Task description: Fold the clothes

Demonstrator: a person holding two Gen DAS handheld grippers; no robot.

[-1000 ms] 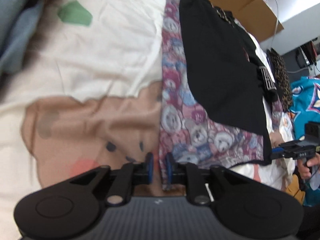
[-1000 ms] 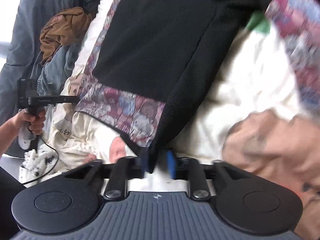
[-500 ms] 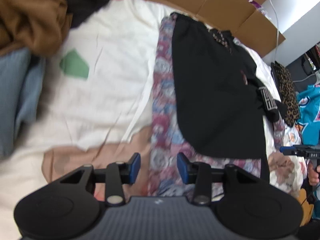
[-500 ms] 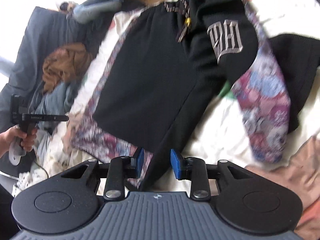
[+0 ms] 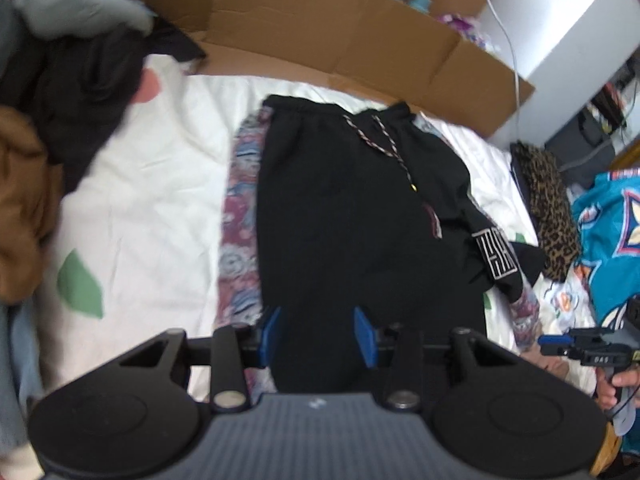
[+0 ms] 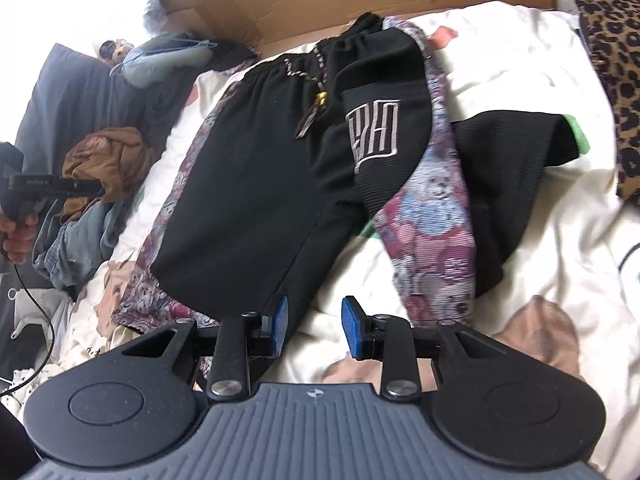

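Observation:
Black trousers point(image 5: 340, 220) point(image 6: 248, 184) with bear-print side panels point(image 5: 238, 216) point(image 6: 432, 220) and a braided drawstring point(image 5: 384, 148) lie on the white bedspread, one leg folded across with a white logo point(image 6: 372, 128). My left gripper point(image 5: 318, 334) hovers open above the hem, nothing between its blue pads. My right gripper point(image 6: 314, 326) is open too, just off the near hem edge, holding nothing. Each view shows the other gripper: the right gripper point(image 5: 580, 346), the left gripper point(image 6: 52, 186).
Flattened cardboard point(image 5: 340, 36) lines the far side of the bed. A heap of brown, black and blue clothes point(image 5: 36, 160) sits at the left. A leopard-print item point(image 5: 548, 208) and a teal garment point(image 5: 612, 240) lie at the right. A person's hand point(image 6: 18, 232) grips a handle.
Both grippers let go of the trouser hem, opened and drew back and up. The trousers now lie flat and whole in view.

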